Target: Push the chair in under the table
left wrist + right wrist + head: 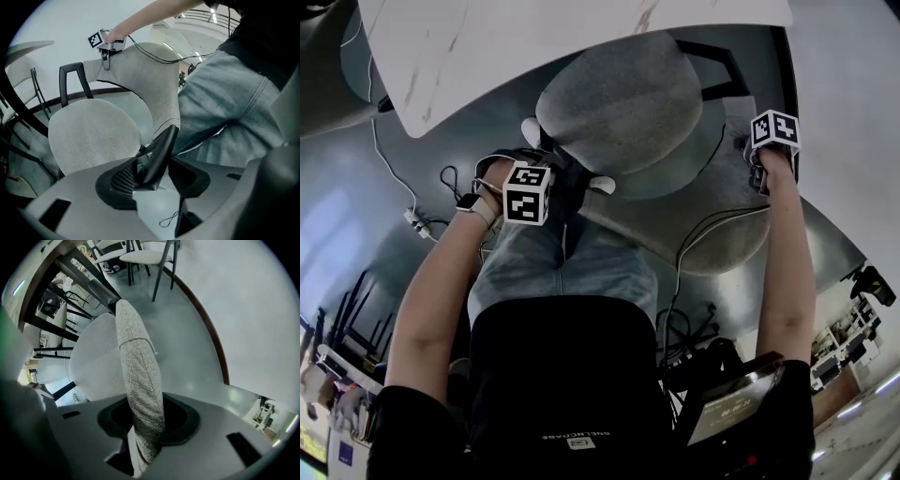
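Nearest you were your own dark top (pixel 562 375) and jeans (pixel 572 262), close behind the chair (pixel 619 103), a sensible place from which to lean into a push. On your left, the left tool (pixel 149 180) pointed steeply down at the left end of the backrest (pixel 138 380). The dark edge there ran between its jaws, and they looked closed on it, though the contact on one side was hard to make out. A white cable (pixel 389 169) trailed over the floor (pixel 825 103) on that side, which I judge could catch a chair leg. In the middle, the round grey seat (pixel 93 136) had only its far rim at the edge of the bench (pixel 516 47), so most of the push remained. On your right, the right tool (pixel 145 427) pinched the woven grey top edge of the backrest, and the fabric filled the gap between its jaws. Gripping both ends probably let you steer, since a hold at one end alone would likely swing the chair askew.
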Available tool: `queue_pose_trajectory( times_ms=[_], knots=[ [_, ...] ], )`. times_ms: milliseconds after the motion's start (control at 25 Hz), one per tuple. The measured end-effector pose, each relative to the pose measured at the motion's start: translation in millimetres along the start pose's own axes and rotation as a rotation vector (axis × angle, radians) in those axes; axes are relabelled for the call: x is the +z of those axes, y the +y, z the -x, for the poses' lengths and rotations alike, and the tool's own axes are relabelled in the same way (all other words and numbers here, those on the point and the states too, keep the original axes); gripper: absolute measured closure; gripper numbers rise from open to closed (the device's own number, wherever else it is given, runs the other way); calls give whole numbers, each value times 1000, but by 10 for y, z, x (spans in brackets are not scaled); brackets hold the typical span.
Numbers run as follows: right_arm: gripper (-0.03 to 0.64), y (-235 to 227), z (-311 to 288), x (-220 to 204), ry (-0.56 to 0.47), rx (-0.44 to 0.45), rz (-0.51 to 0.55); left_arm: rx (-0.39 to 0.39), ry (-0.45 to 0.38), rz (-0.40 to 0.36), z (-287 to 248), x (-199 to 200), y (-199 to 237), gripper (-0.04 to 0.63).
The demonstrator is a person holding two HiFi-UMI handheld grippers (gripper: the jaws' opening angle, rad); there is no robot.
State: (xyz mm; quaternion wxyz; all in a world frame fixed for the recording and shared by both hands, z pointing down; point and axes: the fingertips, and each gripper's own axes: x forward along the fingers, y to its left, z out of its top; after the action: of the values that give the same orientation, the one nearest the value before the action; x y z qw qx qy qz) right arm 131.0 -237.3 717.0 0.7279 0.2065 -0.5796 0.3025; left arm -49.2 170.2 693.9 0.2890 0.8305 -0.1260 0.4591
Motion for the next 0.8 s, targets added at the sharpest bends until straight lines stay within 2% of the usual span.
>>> queue_pose_trajectory(
  times_ms=[120, 280, 400, 480, 600, 720, 800],
  knots=[
    [486, 129, -36, -72, -3, 39, -61, 30, 36, -28, 99, -150, 48, 384],
    [485, 262, -35, -148, -15, 93, -128, 49, 128, -61, 240, -343, 120, 385],
    [485, 378, -93, -182, -22, 128, -155, 110, 195, -58, 296, -497, 167, 385],
    [485, 422, -141, -171, -25, 120, -144, 154, 223, -33, 298, -572, 202, 383],
    [483, 422, -185, -156, -25, 56, -65, 213, 210, 53, 303, -573, 216, 382],
    [466, 346, -199, -190, -34, 14, -14, 290, 148, 231, 338, -537, 215, 368],
    [448, 316, -144, -185, -65, 41, -32, 345, 121, 356, 376, -543, 199, 366]
  ],
)
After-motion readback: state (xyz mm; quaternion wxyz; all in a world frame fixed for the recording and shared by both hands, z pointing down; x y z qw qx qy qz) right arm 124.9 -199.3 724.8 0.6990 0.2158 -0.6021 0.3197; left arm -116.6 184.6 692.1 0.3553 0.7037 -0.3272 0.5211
